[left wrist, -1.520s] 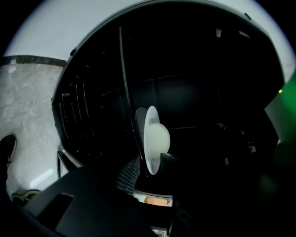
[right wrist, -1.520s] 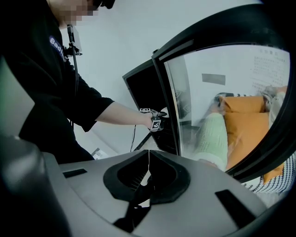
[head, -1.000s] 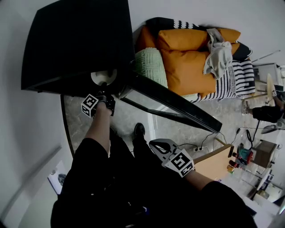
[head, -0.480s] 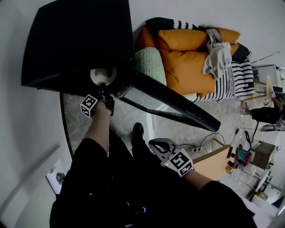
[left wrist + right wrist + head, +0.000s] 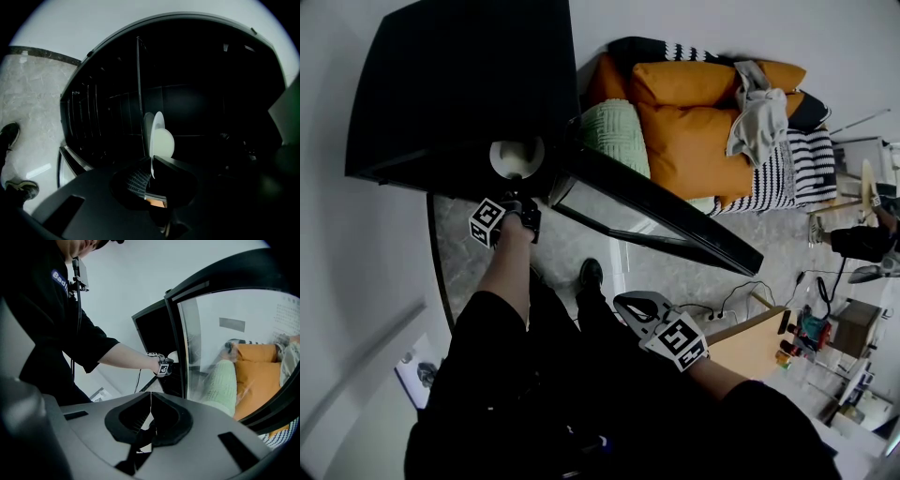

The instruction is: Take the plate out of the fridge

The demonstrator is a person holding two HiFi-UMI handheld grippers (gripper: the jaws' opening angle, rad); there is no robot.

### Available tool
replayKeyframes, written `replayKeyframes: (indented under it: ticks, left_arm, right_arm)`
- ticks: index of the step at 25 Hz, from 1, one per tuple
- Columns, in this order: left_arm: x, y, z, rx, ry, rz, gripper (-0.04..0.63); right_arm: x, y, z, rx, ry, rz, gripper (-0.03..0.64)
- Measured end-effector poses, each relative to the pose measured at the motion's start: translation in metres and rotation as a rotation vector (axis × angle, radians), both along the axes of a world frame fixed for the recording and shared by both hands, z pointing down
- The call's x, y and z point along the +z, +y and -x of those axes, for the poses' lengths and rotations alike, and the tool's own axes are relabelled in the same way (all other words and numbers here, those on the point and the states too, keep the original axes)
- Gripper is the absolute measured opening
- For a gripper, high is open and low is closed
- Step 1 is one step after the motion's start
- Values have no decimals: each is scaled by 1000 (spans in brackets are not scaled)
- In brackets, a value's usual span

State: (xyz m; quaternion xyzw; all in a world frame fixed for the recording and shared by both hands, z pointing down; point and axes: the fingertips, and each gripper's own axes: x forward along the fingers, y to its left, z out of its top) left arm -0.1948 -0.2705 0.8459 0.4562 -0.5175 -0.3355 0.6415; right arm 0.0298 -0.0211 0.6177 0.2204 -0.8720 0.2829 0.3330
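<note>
Plate (image 5: 157, 136) rim at twelve o'clock: jaws of my left gripper (image 5: 151, 164) have just been closing narrow onto it, right gripper (image 5: 150, 401) sits closed and empty; I judge withdrawal can start

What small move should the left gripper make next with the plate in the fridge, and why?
Probably pull the left gripper slowly straight back, out of the fridge. Its jaws have just been closing and now pinch the rim of the white plate, which is inside the dark compartment. The fridge door stands open, so the way out looks free.
</note>
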Motion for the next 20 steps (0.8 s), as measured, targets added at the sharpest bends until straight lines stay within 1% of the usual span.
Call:
replayKeyframes:
  ticks: [9, 12, 20]
  left_arm:
    - [-1, 8, -6, -28, 26, -31, 17]
    - [-2, 11, -6, -31, 22, -38, 18]
    - [-1, 7, -8, 7, 6, -65, 20]
  right_arm:
    - [3, 0, -4, 2, 3, 2, 11]
    - [3, 1, -4, -5, 4, 3, 12]
    - [6, 4, -6, -13, 7, 9, 11]
